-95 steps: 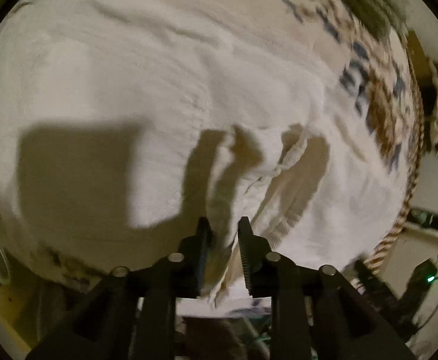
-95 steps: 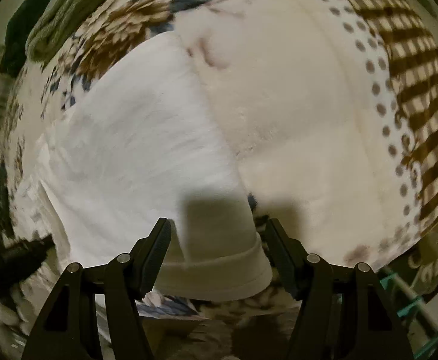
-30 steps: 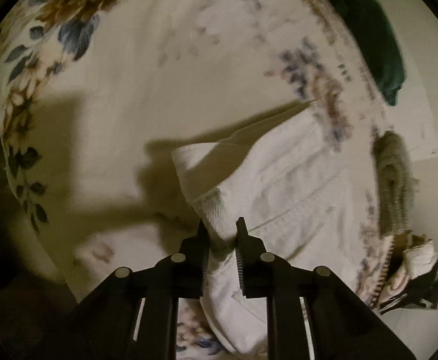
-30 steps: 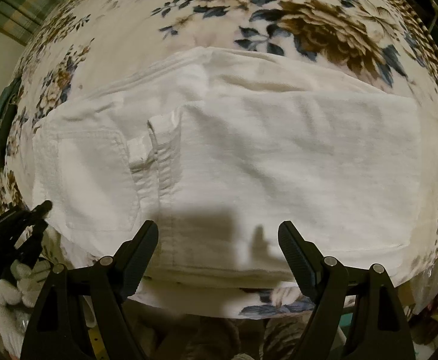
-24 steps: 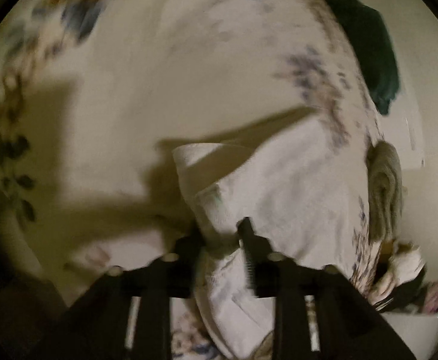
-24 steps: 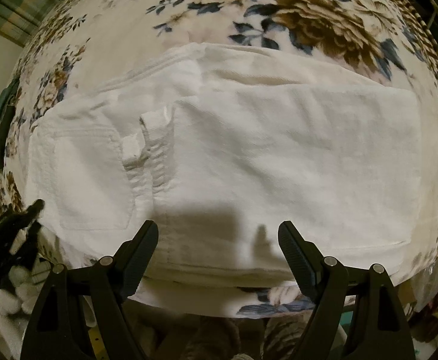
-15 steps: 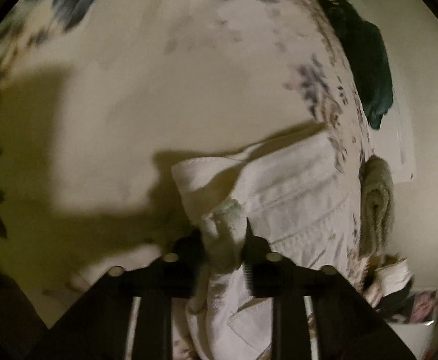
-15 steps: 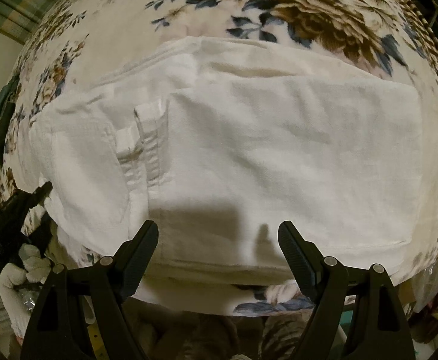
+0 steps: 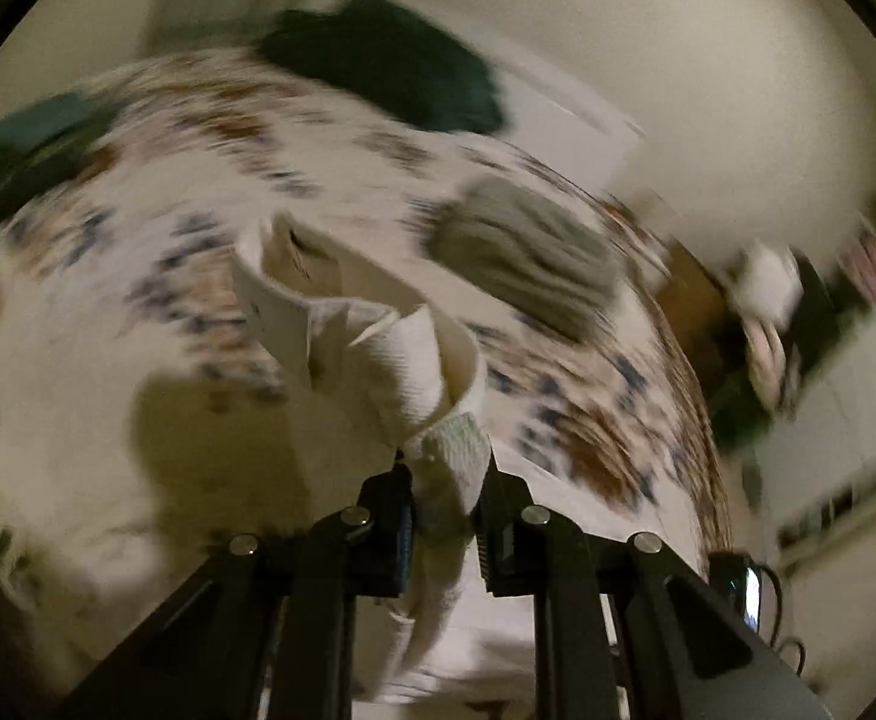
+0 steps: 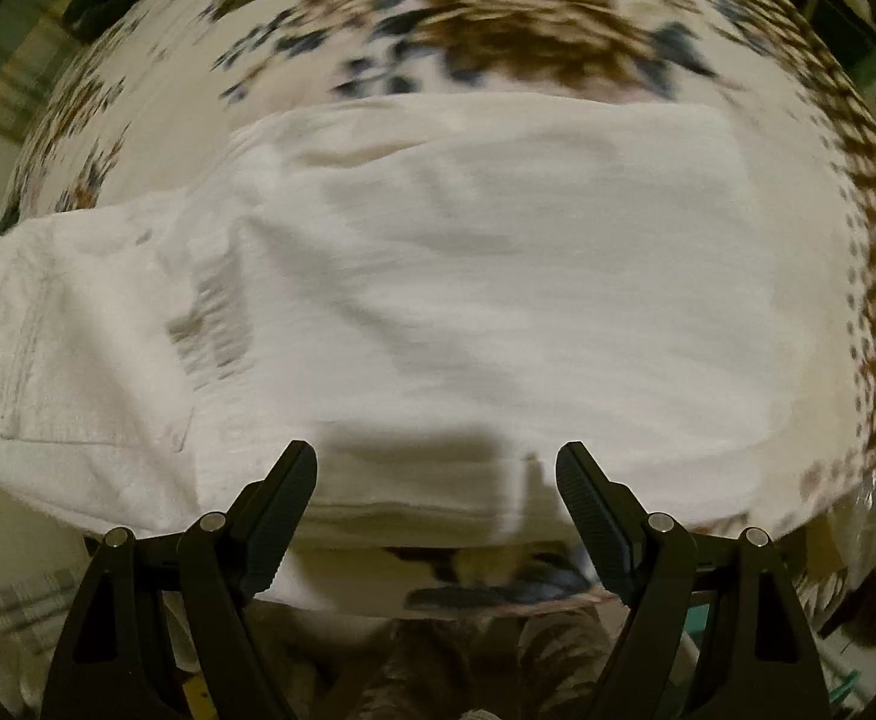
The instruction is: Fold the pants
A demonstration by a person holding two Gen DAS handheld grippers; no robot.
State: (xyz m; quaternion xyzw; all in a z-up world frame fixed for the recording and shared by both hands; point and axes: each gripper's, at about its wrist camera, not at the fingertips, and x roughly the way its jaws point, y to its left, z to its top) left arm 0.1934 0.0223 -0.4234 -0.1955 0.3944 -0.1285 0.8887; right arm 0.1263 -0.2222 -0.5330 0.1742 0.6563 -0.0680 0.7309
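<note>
Floral bedspread (image 10: 534, 30), left claw (image 9: 445, 480) pinching white pants (image 10: 498, 276) edge

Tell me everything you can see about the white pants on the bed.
The white pants look like soft, ribbed cotton and lie partly folded, layers stacked, across a floral bedspread. A patch pocket shows on the left part in the right wrist view. The left gripper pinches one bunched edge, apparently the waistband, raised off the bed and gaping above the fingers. The right gripper hangs open over the near folded edge, gripping nothing.
</note>
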